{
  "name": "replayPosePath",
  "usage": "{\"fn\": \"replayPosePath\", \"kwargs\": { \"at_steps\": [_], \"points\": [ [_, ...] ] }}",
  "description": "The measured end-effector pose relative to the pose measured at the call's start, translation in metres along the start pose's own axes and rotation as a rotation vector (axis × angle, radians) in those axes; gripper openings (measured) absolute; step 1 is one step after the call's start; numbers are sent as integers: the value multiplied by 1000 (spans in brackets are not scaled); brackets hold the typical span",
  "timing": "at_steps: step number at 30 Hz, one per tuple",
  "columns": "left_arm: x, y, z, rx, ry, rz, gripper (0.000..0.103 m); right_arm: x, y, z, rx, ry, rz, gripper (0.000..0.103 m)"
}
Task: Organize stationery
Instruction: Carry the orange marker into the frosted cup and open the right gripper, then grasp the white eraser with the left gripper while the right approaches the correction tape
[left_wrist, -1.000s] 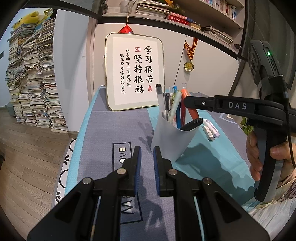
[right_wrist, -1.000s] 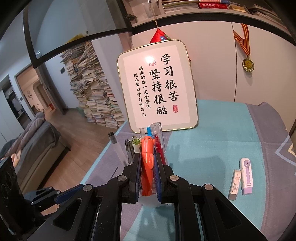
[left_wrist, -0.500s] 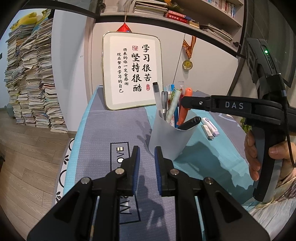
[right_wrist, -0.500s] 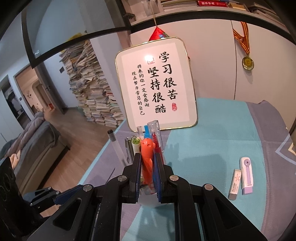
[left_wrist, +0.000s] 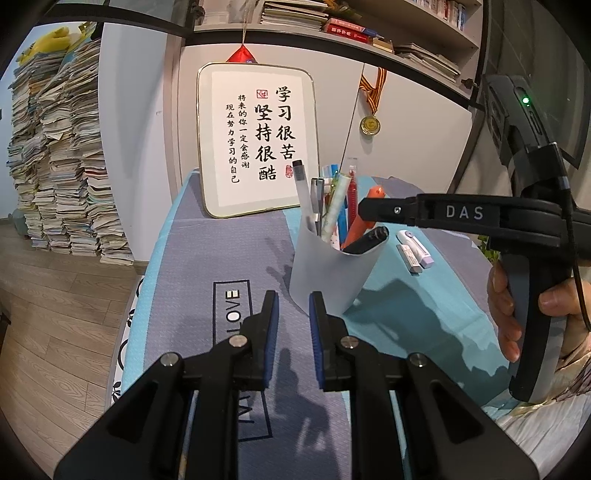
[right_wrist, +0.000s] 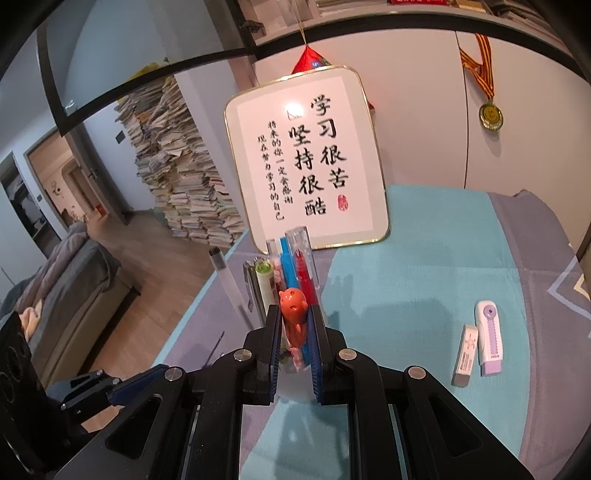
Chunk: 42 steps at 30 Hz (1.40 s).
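Orange, with a little animal head, the pen (right_wrist: 293, 314) is pinched between the right gripper (right_wrist: 294, 325)'s blue-padded fingers (right_wrist: 275, 343), its lower end down in the translucent white pen cup (left_wrist: 330, 275) among a blue pen (right_wrist: 287, 267), a red pen (right_wrist: 303, 271) and a black marker (left_wrist: 367, 240). The cup stands on the counter's grey and teal cloth (left_wrist: 207, 258), in front of a calligraphy board (left_wrist: 258, 142); an eraser (right_wrist: 467, 349) and a lilac correction tape (right_wrist: 489, 338) lie well off to its right. The left gripper (left_wrist: 293, 325) hovers just short of the cup, its fingers narrow, opening, with nothing between them.
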<state>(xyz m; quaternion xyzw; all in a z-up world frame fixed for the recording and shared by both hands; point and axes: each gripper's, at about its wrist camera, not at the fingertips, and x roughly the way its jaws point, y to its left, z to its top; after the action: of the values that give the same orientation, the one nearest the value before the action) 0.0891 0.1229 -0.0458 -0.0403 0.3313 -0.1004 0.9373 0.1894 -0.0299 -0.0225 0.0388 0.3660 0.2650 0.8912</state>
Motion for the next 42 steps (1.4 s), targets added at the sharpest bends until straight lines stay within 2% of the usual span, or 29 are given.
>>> {"fn": "replayPosePath", "kwargs": {
  "at_steps": [2,12,20,29,36,42],
  "points": [
    [0,-2,0,3,2,1,19,0,-2,-1,9,14,0,15],
    [2,-18,-3,37,17,-16,19,-7,-5,-5,9,18,2,15],
    [3,-32,-4,65,27,-32,19,-21,-24,-7,67,-15,-12,15],
    [9,-65,-4,121,51,-87,19,-41,-78,-14,218,-38,-105,15],
    [27,-101,2,190,84,-114,19,-50,-125,-30,329,-10,-172,15],
    [62,-130,13,197,130,-130,19,-55,-158,-45,382,20,-163,15]
  ]
}}
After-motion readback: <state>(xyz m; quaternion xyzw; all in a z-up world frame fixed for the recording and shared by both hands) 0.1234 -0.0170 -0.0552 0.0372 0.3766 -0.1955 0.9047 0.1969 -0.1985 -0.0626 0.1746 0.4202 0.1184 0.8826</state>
